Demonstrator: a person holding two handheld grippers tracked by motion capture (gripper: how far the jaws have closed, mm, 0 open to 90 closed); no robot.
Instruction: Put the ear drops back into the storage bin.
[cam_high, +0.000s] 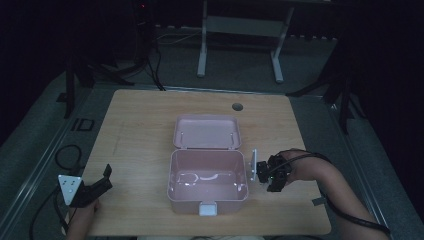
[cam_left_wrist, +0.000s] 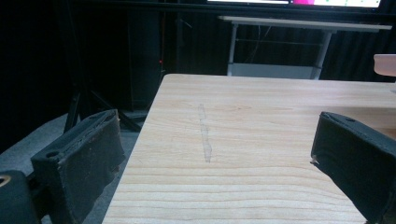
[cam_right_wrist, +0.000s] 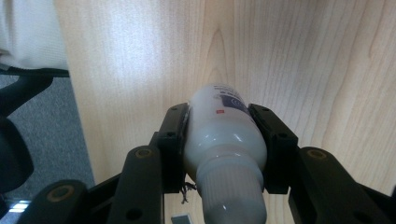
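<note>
High view, looking down on a light wooden table (cam_high: 140, 130) in a dim room. A pale pink plastic box (cam_high: 207, 181) sits near the middle of the table, toward the person's edge. Its hinged lid (cam_high: 206, 132) is swung fully open and lies flat on the far side. The inside of the box looks bare apart from glare on its floor. A small white latch (cam_high: 207, 208) shows on the near wall of the box.

At the lower left corner of the table, the left gripper (cam_high: 102, 181) rests at the table's edge, held by a hand coming in from below. A grey three-cornered plate (cam_high: 69, 186) sits on top of it. Left gripper view shows its two black padded jaws spread wide apart with nothing between them, only bare wood grain ahead and a sliver of the pink box (cam_left_wrist: 385, 64) at the far right.

Just beside the right wall of the box, the right gripper (cam_high: 274, 175) is held by the person's right hand (cam_high: 295, 164), the forearm reaching in from the lower right. Right gripper view shows its jaws closed on a white plastic bottle (cam_right_wrist: 224, 140) with a dark blue label. The bottle's ribbed white cap (cam_right_wrist: 231, 196) points back toward the camera, and its base points away over the wooden tabletop.
</note>
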